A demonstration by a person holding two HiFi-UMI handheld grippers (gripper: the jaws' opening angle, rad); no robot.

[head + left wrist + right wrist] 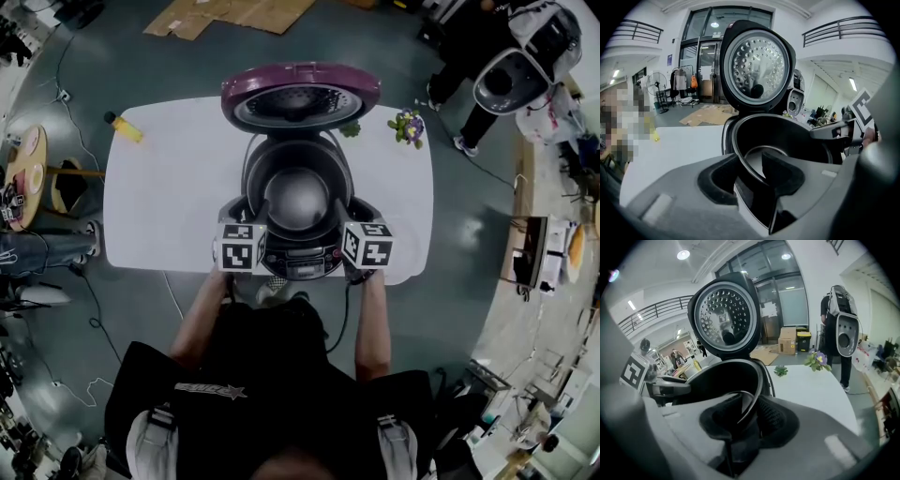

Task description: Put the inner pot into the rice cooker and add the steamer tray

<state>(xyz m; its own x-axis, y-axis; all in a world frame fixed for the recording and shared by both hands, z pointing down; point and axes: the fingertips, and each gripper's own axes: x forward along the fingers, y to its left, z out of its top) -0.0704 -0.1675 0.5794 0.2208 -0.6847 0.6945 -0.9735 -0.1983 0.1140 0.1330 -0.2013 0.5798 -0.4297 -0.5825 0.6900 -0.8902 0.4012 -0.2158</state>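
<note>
A dark rice cooker [298, 261] stands on the white table [159, 197] with its maroon lid [300, 94] raised behind it. The dark inner pot [297, 195] sits low in the cooker's opening. My left gripper [249, 223] is shut on the near left of its rim, and the right gripper [349, 223] on the near right. In the left gripper view the thin rim [746, 164] runs between the jaws of the left gripper [752, 180]. The right gripper view shows the rim [750, 401] pinched by the right gripper [740, 423]. The perforated inside of the lid [757, 65] [724, 319] faces both cameras.
A yellow bottle [124, 127] lies at the table's far left corner. A small green plant [350, 129] and purple flowers [407, 126] stand at the far right. Cardboard [225, 14] lies on the floor beyond, and a person [473, 56] stands at the upper right.
</note>
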